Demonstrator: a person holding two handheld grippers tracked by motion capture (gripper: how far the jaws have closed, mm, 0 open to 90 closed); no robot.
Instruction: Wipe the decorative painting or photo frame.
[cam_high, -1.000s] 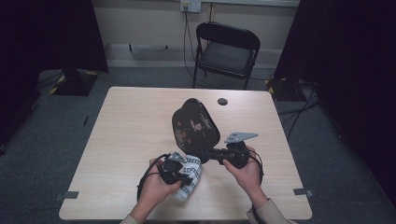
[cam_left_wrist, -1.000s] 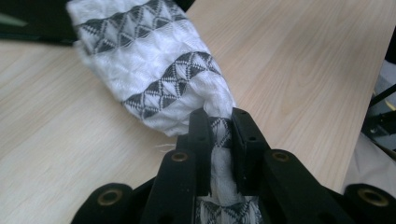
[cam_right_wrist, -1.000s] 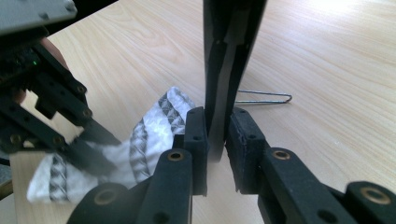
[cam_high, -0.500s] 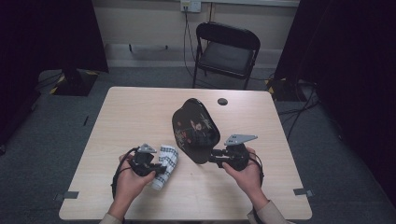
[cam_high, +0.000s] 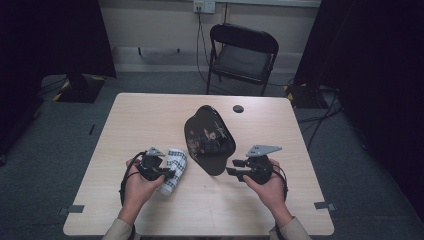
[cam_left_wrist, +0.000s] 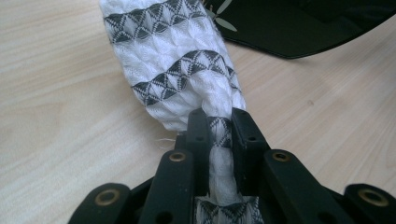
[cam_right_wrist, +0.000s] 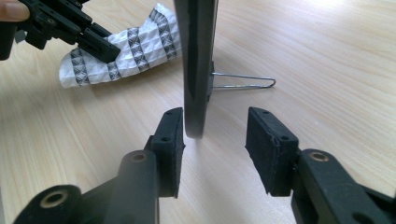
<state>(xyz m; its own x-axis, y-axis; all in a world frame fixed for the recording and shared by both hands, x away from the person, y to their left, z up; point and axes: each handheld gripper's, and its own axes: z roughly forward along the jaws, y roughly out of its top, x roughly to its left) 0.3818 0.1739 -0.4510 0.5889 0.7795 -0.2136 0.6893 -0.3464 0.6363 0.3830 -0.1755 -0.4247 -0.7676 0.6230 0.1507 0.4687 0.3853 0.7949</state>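
We are looking down on a wooden table (cam_high: 150, 120), and the black tray (cam_high: 209, 139) with its painted flowers is our landmark. It is standing on edge near the middle of the table, propped from behind by a thin wire stand (cam_right_wrist: 243, 81) that we are catching in the right gripper view.

To the left of the tray, just beside its lower edge, the white cloth (cam_high: 173, 167) with grey patterned bands is lying rolled on the table. The left gripper (cam_high: 167, 175) is clamping it: in the left gripper view we are seeing the cloth (cam_left_wrist: 177, 70) pinched tight between the two black jaws of the left gripper (cam_left_wrist: 219, 135), bunched narrow where they are squeezing it, with the tray's dark rim (cam_left_wrist: 299, 32) just beyond.

To the right of the tray, the right gripper (cam_high: 231, 170) is pointing at the tray's lower edge. Its jaws have just been opening, and in the right gripper view we are watching the right gripper (cam_right_wrist: 215, 135) standing apart around the tray's edge (cam_right_wrist: 198, 56): the edge is sitting between the pads, close against the left pad, with a clear gap to the right one. The cloth (cam_right_wrist: 130, 51) and the other gripper are showing beyond the tray's left side.
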